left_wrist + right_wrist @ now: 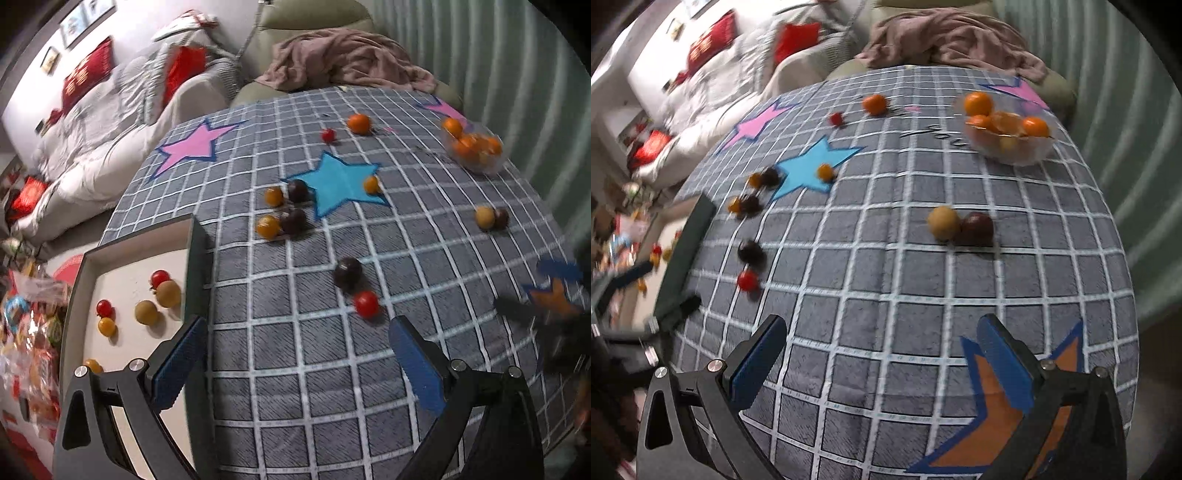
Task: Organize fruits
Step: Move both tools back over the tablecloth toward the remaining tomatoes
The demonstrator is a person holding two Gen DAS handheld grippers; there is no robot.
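Across the checked cloth on the bench [886,295], loose fruit waits between a tray and a bowl, and both pairs of tongs hang apart and empty.

Left tongs [295,354] gape just short of a red tomato [366,303] with a dark plum [348,272] right behind it; right tongs [882,360] gape above bare cloth, well back from a tan fruit [943,222] touching a dark one [977,228]. Some fruit already lies in the white tray [125,258] at the bench's left edge, and oranges fill the clear bowl [1008,146] at the far right. My worry is that round fruit rolls: a nudge from one finger could send the tomato into the plum or off the edge, and a hard squeeze could burst it. Both views are blurred, so I judge aim is shaky.
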